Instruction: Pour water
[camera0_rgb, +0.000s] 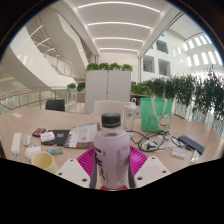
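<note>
Gripper (112, 165) clenched on a clear bottle (112, 152) over a cluttered table (205, 128).

The table spreads wide behind the bottle, under a tall, bright atrium with strip lights overhead. Beyond the bottle stands a white planter wall (108, 88) topped with greenery, with more plants (190, 95) off to its right. A translucent green container (150, 113) stands upright on the table, to the right of the bottle and farther back. The bottle stands upright between the two fingers, its dark cap (111, 120) on; the magenta pads (87, 160) press on its lower body from both sides, so the jaws are only bottle-wide. Papers (82, 134) lie left of the bottle and a yellow cup (42, 160) sits nearer on the same side. The bottle's label (112, 152) is pale; its writing cannot be read.
</note>
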